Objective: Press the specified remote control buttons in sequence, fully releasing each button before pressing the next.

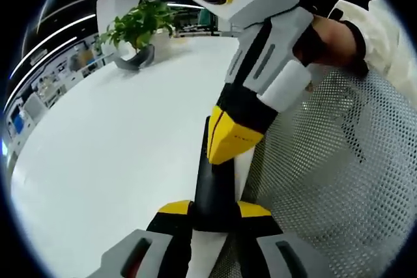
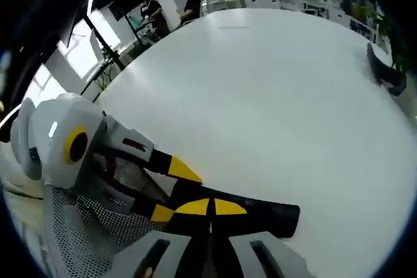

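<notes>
In the left gripper view we see our left tool [image 1: 215, 216] with its yellow-tipped jaws closed on the near end of the remote control [image 1: 214, 183], a dark slim bar that runs straight ahead from between the jaws. Coming in from the right, the right tool [image 1: 228, 141] has its yellow tip pressed together and resting on the remote's upper face just ahead of our jaws, with a person's hand [image 1: 332, 40] behind it. The white counter [image 1: 111, 154] spreads to the left of the tool, a potted plant [image 1: 140, 27] stands far ahead, and a white mesh surface [image 1: 339, 180] lies to the right (we cannot tell what it belongs to). In the right gripper view, the right tool [image 2: 210, 208] shows its two yellow tips meeting over the remote control [image 2: 260, 216], which stretches to the right of them, while the left tool [image 2: 169, 190] comes in from the left and grips the remote's other end. We judge a button press to be under way, though the buttons are too dark to read, so which one in the sequence we cannot say. What is left, as we judge it, is a full release and any remaining presses.
</notes>
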Demonstrator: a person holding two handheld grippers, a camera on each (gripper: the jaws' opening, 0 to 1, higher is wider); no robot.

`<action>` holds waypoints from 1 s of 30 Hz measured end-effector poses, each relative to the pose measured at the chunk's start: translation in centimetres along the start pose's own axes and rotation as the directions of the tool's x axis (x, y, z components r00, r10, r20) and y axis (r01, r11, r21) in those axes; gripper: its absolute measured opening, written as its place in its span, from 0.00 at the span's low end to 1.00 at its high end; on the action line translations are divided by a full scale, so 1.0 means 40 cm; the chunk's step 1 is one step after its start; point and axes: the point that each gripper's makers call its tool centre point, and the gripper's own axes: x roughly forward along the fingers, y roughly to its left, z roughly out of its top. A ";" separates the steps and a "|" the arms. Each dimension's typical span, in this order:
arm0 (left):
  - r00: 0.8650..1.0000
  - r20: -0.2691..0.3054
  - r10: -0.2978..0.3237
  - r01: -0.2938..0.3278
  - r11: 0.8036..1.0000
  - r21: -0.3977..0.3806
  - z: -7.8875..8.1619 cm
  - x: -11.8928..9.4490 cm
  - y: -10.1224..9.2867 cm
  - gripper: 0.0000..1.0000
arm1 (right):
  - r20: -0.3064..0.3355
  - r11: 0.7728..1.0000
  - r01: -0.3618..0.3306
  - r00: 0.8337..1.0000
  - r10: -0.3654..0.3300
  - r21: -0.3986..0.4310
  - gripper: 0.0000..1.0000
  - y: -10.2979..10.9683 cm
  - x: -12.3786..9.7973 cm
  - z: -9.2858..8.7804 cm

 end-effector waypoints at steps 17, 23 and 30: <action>0.999 0.007 0.034 -0.033 0.999 -0.030 0.004 0.001 0.003 0.24 | 0.377 0.961 0.248 0.908 -0.185 -0.124 0.40 -0.073 -0.197 0.083; 0.999 0.019 0.048 -0.047 0.998 -0.044 0.006 0.000 0.004 0.24 | 0.398 0.935 0.353 0.861 -0.316 -0.022 0.66 -0.169 -0.218 0.085; 0.998 0.033 0.060 -0.059 0.997 -0.054 0.012 0.007 0.009 0.24 | 0.385 0.909 0.405 0.857 -0.343 -0.094 0.77 -0.171 -0.210 0.080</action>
